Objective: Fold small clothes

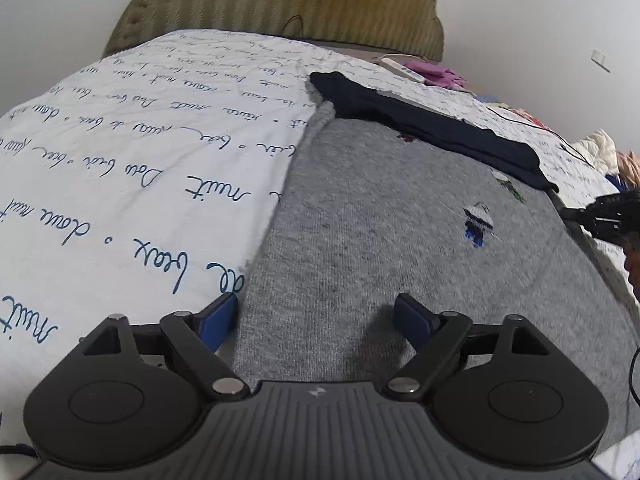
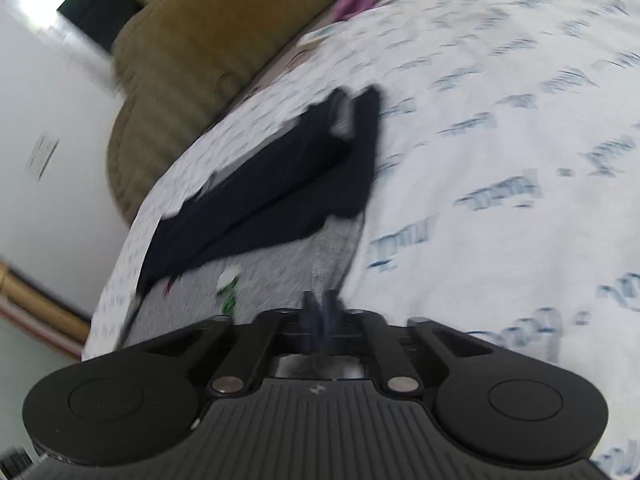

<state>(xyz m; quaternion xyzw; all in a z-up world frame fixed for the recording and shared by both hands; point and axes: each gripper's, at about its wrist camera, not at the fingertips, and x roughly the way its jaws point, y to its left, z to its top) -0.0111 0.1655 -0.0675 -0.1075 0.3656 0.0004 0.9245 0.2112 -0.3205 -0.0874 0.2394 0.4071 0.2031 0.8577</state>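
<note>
The right gripper (image 2: 320,306) pinches the grey top's (image 1: 400,240) edge, the left gripper (image 1: 316,316) gapes empty above it — next, fold it over.

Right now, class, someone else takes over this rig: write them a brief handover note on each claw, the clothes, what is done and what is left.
Left claw: open, holding nothing, over the near part of the grey garment.
Right claw: shut; the blurred view seems to show a grey edge pinched between its pads.
Grey garment lies spread on the printed bedsheet; the dark navy garment lies across its far end.
Done: no finished fold visible.
Left: fold both.
</note>
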